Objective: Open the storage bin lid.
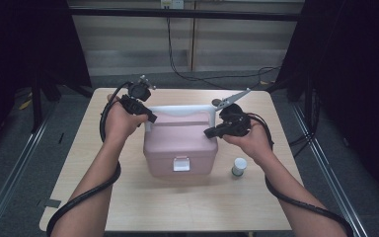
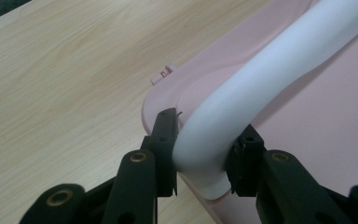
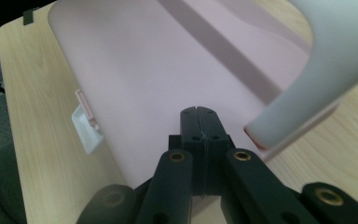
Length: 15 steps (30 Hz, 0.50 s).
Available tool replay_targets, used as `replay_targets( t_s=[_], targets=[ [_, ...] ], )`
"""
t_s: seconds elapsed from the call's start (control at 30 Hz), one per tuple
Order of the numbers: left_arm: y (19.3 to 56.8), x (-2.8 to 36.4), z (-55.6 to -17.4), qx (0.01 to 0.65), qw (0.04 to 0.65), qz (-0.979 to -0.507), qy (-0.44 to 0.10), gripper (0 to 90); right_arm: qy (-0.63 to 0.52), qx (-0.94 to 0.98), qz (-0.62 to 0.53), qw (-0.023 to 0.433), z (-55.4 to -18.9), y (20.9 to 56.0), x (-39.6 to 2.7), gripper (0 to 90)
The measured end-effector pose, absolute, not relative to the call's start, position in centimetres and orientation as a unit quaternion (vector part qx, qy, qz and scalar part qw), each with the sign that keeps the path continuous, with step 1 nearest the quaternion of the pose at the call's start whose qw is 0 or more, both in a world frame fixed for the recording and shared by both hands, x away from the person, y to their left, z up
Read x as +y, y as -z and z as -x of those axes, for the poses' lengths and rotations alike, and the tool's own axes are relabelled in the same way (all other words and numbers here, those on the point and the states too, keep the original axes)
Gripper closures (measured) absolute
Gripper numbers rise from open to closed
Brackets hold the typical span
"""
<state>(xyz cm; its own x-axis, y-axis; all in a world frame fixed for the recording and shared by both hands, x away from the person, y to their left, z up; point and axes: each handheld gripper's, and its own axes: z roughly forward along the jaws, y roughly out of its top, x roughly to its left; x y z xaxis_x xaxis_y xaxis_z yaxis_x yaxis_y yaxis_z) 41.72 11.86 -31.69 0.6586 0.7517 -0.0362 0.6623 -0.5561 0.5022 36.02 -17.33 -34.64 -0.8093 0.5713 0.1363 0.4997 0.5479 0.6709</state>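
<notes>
From above, a pink box [image 1: 180, 145] sits mid-bench [image 1: 128, 207], its white latch facing the person and its white handle [image 1: 180, 110] arching across the far top edge, long axis running left to right. The left tool [image 1: 148, 117] meets the handle's left end; the right tool [image 1: 211, 132] hovers by the right end, just over the lid. A small white jar [image 1: 238, 166] stands on the bench near the box's right front corner. In the left gripper view, the left tool [image 2: 200, 154] is clenched on the handle [image 2: 261, 79] right at its foot, pads pressing both sides where the bar bends down into the lid. In the right gripper view, the right tool [image 3: 199, 126] is clenched on nothing, jaws touching, resting against or just above the lid [image 3: 144, 79]; the handle's right end [image 3: 317, 74] lies just beside it, up and to the right. So the left hand has the hold, and the right would need to release and shift sideways to take its end.
</notes>
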Motion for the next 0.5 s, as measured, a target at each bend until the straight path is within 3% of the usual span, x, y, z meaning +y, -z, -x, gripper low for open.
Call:
replay_targets(
  t_s=[0.5],
  targets=[
    [30.2, 12.2, -41.8, 0.389, 0.259, -0.879, -0.099, 68.2, -0.333, 0.881, -0.329, 0.063, -35.8, 34.8, -20.9, 90.0]
  ],
)
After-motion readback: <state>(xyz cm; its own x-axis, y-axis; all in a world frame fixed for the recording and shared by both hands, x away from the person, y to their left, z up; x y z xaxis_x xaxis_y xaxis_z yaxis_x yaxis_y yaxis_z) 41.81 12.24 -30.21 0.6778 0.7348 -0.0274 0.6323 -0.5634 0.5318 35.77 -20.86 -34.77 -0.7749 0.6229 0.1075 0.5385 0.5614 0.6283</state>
